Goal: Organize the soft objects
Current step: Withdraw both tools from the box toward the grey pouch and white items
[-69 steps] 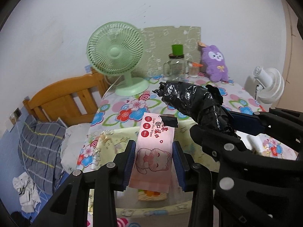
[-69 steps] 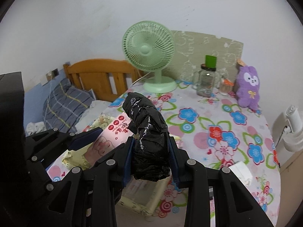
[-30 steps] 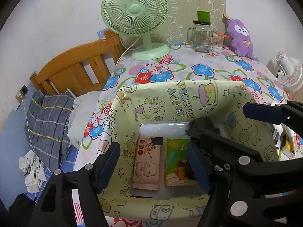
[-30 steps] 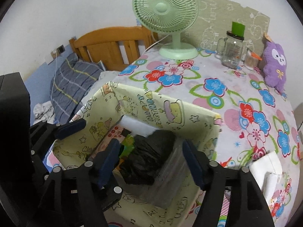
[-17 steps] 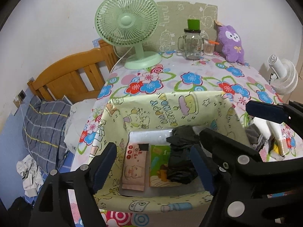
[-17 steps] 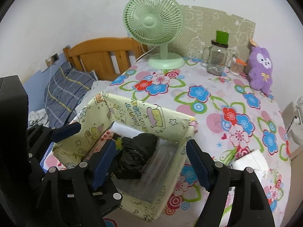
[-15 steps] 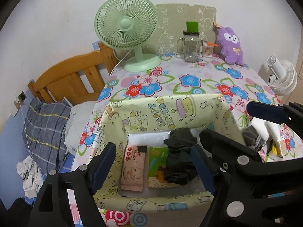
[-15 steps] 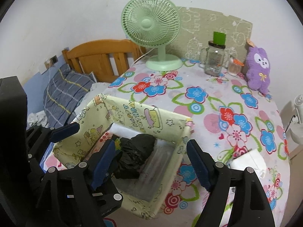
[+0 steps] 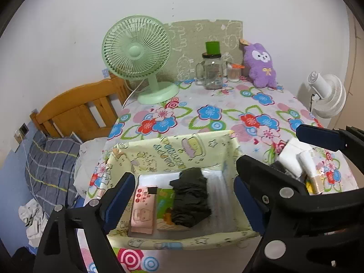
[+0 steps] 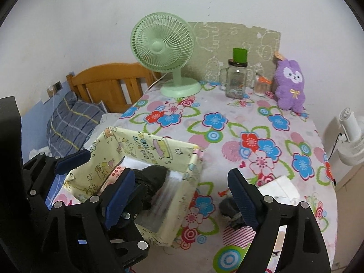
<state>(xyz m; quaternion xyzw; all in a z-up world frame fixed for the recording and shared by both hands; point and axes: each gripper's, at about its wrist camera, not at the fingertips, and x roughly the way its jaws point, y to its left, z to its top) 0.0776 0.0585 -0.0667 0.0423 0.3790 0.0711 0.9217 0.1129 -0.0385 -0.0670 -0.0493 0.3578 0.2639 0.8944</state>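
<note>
A yellow fabric bin (image 9: pixel 173 152) (image 10: pixel 141 143) stands at the near left of the floral table. Inside lie a pink wipes pack (image 9: pixel 142 211), a green pack (image 9: pixel 162 207) and a crumpled black plastic bag (image 9: pixel 190 201) (image 10: pixel 151 177). My left gripper (image 9: pixel 184 201) is open and empty, raised above the bin. My right gripper (image 10: pixel 182 198) is open and empty over the bin's right edge. A white tissue pack (image 10: pixel 279 187) (image 9: pixel 293 157) and a dark soft item (image 10: pixel 229 208) lie on the table to the right of the bin.
A green desk fan (image 9: pixel 136 52), a glass jar with a green lid (image 9: pixel 212 68), a small cup (image 9: pixel 234 72) and a purple plush (image 9: pixel 261 64) stand at the table's far edge. A white fan (image 9: pixel 327 95) is at the right. A wooden bed (image 9: pixel 77 113) is at the left.
Both grippers lowered the pink wipes pack and black bag into the bin, opened, and drew back and up. The right gripper has shifted right over the table.
</note>
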